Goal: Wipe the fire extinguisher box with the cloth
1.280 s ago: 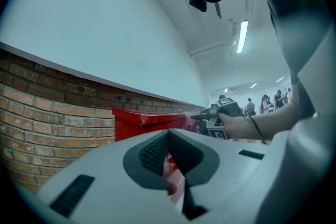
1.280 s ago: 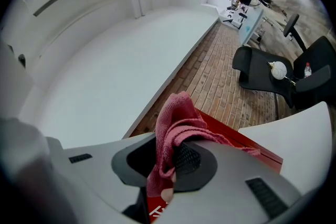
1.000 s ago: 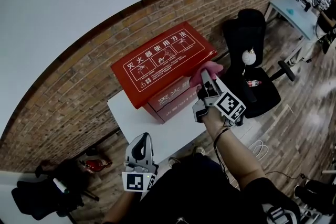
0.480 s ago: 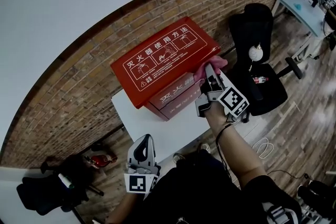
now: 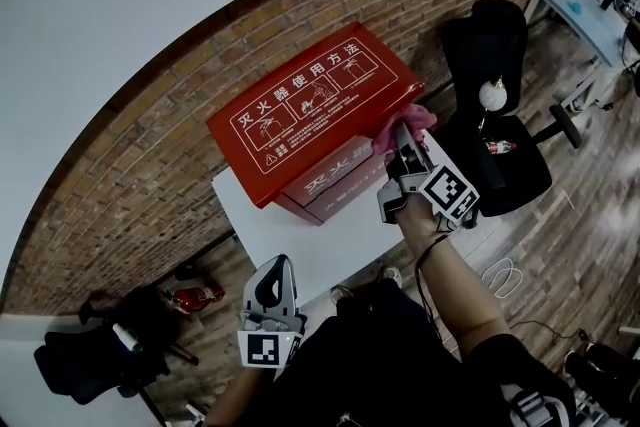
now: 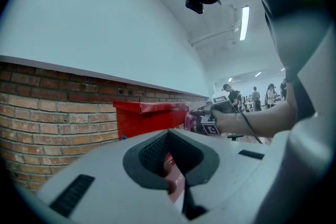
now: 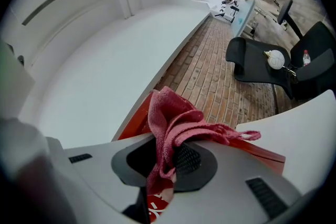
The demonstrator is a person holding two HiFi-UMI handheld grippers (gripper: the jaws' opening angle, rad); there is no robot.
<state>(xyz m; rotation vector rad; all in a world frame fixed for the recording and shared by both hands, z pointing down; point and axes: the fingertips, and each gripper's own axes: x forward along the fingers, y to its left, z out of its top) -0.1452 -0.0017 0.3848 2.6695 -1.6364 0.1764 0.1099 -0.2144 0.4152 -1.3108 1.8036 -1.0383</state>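
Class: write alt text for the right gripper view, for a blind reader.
The right gripper is shut on a pink cloth at the edge of the red fire extinguisher box. Behind: brick wall, white table, black chair.

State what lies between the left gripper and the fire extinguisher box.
Only a bare stretch of white table top separates the left gripper from the red fire extinguisher box. The head view shows this.

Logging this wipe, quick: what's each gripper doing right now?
Left gripper: shut, holding nothing.
Right gripper: shut on the pink cloth, at the right end of the red fire extinguisher box.
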